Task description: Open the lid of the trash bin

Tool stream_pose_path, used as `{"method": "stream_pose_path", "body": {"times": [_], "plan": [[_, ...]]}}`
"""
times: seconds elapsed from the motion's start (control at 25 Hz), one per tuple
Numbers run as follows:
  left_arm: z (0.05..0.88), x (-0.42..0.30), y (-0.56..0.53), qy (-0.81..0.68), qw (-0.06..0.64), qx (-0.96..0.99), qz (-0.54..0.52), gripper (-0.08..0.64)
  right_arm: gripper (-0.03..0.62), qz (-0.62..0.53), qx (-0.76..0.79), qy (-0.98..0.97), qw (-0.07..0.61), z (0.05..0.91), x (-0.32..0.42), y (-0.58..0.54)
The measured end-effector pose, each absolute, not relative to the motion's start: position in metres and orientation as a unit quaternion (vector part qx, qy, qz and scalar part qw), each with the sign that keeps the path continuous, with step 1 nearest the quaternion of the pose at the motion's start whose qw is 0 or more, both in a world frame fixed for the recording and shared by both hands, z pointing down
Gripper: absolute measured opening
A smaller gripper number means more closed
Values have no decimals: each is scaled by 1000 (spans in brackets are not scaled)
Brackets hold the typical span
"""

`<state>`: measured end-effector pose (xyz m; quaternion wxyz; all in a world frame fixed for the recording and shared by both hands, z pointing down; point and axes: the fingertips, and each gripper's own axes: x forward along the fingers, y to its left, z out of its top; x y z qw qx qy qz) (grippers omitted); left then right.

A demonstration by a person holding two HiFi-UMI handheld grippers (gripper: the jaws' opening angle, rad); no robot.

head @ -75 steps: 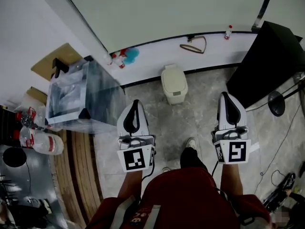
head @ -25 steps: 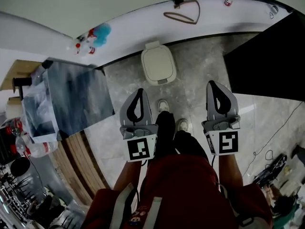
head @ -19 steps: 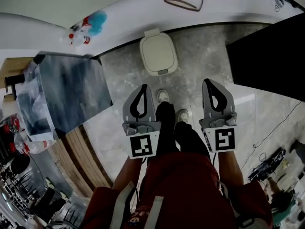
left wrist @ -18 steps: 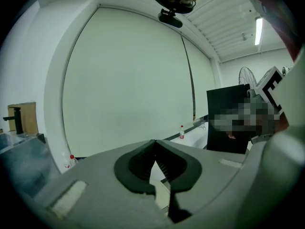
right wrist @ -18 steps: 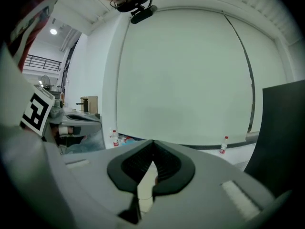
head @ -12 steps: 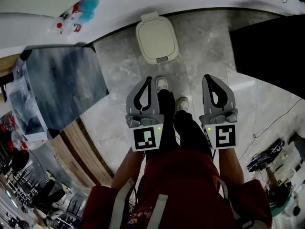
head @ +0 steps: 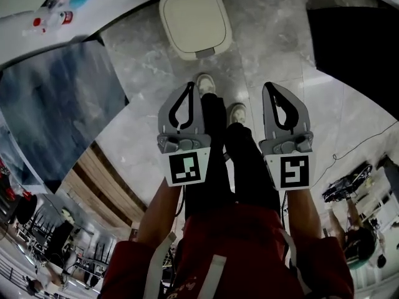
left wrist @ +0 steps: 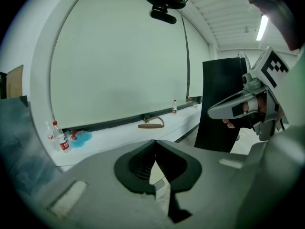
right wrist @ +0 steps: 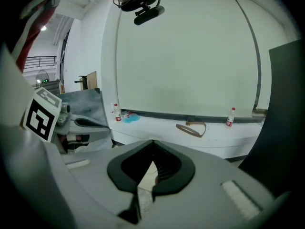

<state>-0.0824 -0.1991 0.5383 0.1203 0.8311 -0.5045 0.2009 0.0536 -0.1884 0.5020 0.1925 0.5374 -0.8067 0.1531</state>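
Note:
A cream trash bin (head: 192, 17) with its lid down stands on the grey floor at the top of the head view, by the white wall ledge. My left gripper (head: 188, 86) and right gripper (head: 270, 86) hang side by side short of it, above the person's shoes, both pointing toward the bin. Neither touches it. In the left gripper view the left gripper (left wrist: 154, 143) has its jaws closed together and empty. The right gripper (right wrist: 152, 143) looks the same in its own view. Each gripper also shows from the side in the other's view.
A grey-covered box (head: 56, 104) stands at the left with wooden boards (head: 106, 182) beside it. A black panel (head: 358, 36) rises at the right, with cables (head: 349, 189) on the floor below it. Bottles (left wrist: 57, 136) and a brown strap (right wrist: 191, 128) lie on the white ledge.
Both grippers have sunk lower and stay shut. The head view has closed in on the bin, which now sits larger and at the frame's top edge.

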Motion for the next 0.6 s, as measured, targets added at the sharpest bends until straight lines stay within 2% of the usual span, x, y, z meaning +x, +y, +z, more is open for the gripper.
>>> {"method": "stream_pose_path", "body": {"times": [0.6], "plan": [[671, -82, -195, -468, 131, 835, 257, 5, -1, 188, 528, -794, 236, 636, 48, -181]]}}
